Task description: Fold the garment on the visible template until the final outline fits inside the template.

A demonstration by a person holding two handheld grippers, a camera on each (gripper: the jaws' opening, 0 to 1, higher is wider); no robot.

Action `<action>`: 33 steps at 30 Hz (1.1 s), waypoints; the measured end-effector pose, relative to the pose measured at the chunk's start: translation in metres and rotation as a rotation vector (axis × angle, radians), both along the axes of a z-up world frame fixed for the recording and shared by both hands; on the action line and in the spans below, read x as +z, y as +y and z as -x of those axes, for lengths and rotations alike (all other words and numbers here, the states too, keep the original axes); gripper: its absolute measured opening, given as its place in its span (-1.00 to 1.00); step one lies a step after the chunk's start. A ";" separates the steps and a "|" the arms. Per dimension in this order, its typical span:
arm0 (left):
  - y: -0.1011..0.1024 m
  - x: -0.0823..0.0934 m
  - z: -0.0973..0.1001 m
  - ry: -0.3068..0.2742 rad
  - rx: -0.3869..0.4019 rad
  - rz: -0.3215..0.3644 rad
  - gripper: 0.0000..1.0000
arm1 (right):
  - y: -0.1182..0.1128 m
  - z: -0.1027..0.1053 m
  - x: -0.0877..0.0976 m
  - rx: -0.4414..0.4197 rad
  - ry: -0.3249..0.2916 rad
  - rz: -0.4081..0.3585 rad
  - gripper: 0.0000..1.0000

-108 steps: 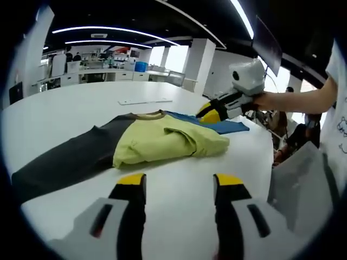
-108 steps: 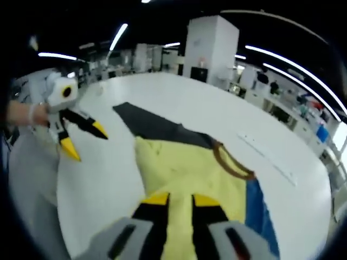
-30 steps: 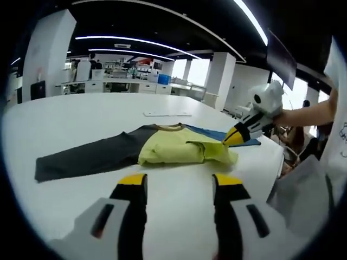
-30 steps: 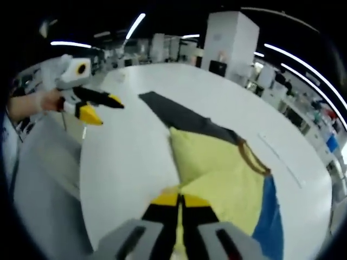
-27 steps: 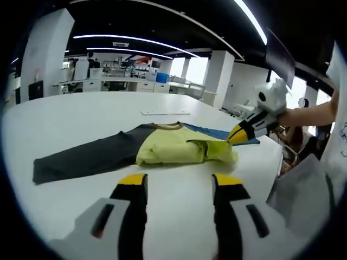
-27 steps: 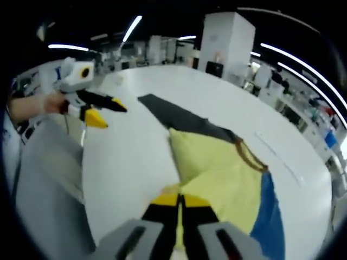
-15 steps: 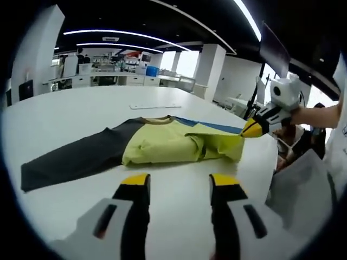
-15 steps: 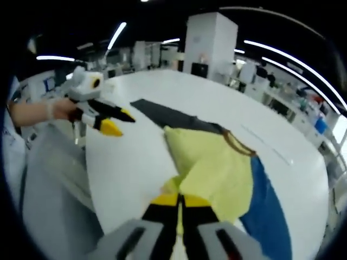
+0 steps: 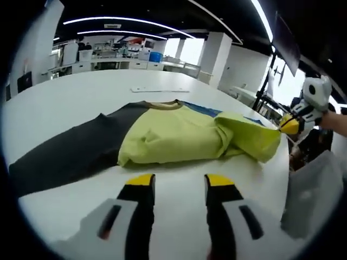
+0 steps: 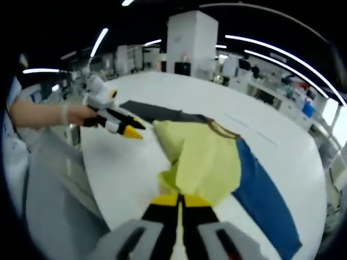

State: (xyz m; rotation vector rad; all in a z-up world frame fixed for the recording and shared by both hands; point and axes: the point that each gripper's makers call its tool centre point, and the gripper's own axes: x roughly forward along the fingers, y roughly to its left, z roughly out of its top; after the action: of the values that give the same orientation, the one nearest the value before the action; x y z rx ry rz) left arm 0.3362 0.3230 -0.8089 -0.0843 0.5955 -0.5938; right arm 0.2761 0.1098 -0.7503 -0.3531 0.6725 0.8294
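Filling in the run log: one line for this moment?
right gripper shut on garment | left gripper open, idle | fold unfinished

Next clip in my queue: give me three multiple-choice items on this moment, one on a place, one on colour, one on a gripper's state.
1. Where does the garment lie?
A. on the white table
B. on the floor
C. over a chair

2. What colour is the sleeve stretched out on the table in the left gripper view?
A. red
B. dark grey
C. white

3. What is the right gripper doing?
A. open above the table
B. shut on nothing
C. shut on the garment's yellow fabric

Key: 1 A, the shirt is spread on the tabletop; 2 B, the sleeve is dark grey; 3 C, its jaws meet on a lifted yellow fold, while the left gripper is open.
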 end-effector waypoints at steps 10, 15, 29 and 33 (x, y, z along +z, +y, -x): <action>0.003 -0.004 -0.022 0.013 0.031 0.009 -0.54 | 0.002 0.002 -0.002 -0.031 0.010 -0.025 -1.00; 0.004 -0.015 -0.031 0.037 0.037 0.015 -0.61 | 0.003 0.001 -0.006 -0.022 0.014 -0.021 -1.00; -0.001 0.003 -0.033 0.063 0.050 0.149 -1.00 | -0.003 0.002 -0.007 -0.048 0.026 -0.032 -1.00; -0.004 0.021 -0.034 0.030 0.016 0.157 -1.00 | -0.005 0.001 -0.008 -0.047 0.026 -0.025 -1.00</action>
State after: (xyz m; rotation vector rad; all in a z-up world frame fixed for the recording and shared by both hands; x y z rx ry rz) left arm 0.3704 0.3191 -0.7880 -0.2462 0.5760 -0.6241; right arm 0.2747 0.1049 -0.7581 -0.3030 0.6920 0.7980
